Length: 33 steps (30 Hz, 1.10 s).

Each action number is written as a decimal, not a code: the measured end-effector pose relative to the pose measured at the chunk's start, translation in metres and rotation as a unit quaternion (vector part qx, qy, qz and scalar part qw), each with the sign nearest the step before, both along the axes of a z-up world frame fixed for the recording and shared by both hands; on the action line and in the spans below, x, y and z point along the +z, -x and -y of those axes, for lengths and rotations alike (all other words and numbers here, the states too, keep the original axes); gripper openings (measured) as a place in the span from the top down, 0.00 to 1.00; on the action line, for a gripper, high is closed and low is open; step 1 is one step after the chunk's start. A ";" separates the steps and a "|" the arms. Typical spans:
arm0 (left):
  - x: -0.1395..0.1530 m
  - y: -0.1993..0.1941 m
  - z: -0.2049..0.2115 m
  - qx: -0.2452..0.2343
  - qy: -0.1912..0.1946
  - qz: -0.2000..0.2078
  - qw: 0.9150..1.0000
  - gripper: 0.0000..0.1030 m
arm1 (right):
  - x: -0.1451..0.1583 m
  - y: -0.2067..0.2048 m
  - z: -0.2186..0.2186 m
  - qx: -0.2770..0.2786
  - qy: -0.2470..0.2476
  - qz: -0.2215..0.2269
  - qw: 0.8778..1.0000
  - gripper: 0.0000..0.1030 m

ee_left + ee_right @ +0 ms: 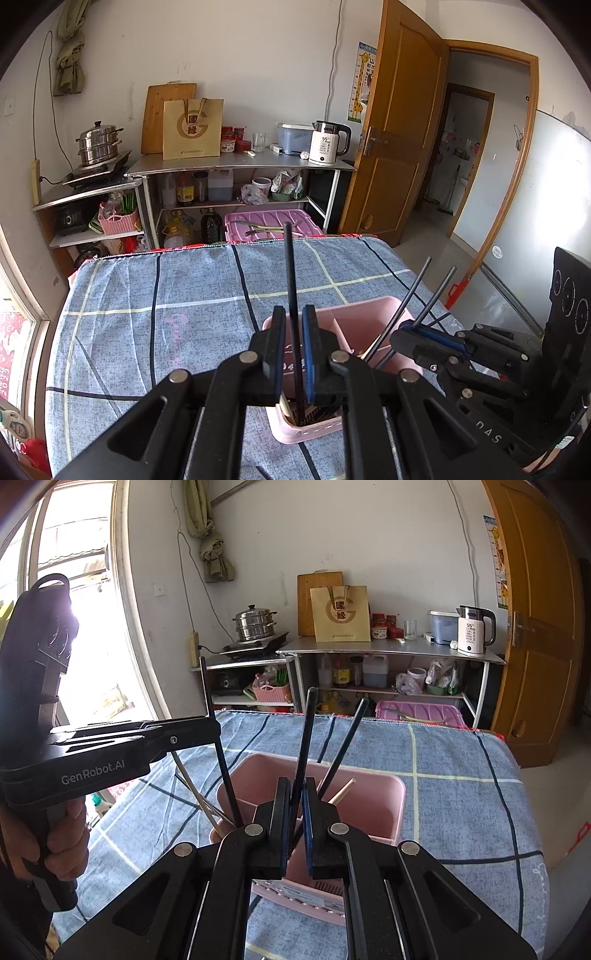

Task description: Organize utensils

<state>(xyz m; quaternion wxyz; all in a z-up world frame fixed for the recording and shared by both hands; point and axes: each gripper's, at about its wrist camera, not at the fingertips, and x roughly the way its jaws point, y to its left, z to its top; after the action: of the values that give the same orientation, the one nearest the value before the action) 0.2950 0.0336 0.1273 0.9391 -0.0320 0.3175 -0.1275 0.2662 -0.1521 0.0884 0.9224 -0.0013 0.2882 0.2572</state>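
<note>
A pink utensil holder (pixel 369 314) (pixel 373 794) with compartments stands on the blue checked tablecloth. My left gripper (pixel 294 314) is shut on a black chopstick (pixel 291 280) that stands upright with its lower end in the holder's near compartment. It also shows in the right wrist view (pixel 212 716). My right gripper (pixel 295 786) is shut on a black chopstick (pixel 306 731) above the holder. A second black chopstick (pixel 347 738) and a wooden one (pixel 341 792) lean in the holder beside it. The right gripper shows in the left wrist view (pixel 410 326).
The table (pixel 166 295) is covered by the blue checked cloth. Behind it stand metal shelves (pixel 240 166) with a kettle (pixel 327 142), a steamer pot (pixel 98 144), bottles and a pink crate (pixel 269 225). An open wooden door (pixel 391 147) is at the right.
</note>
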 end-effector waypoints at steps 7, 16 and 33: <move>0.010 0.009 0.000 0.002 0.008 0.020 1.000 0.63 | 0.008 0.009 0.004 -0.006 0.001 0.012 1.000 0.88; 0.019 0.035 -0.009 0.014 0.022 0.040 0.999 0.63 | 0.017 0.029 0.019 -0.014 -0.009 0.027 0.999 0.82; -0.009 0.129 -0.017 0.027 0.022 0.055 0.998 0.63 | 0.011 0.100 0.058 -0.028 -0.023 0.037 0.999 0.82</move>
<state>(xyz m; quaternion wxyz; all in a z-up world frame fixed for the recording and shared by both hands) 0.1663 0.0506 0.1185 0.9573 -0.0539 0.2619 -0.1105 0.1666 -0.2101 0.0996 0.9392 0.0187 0.2477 0.2373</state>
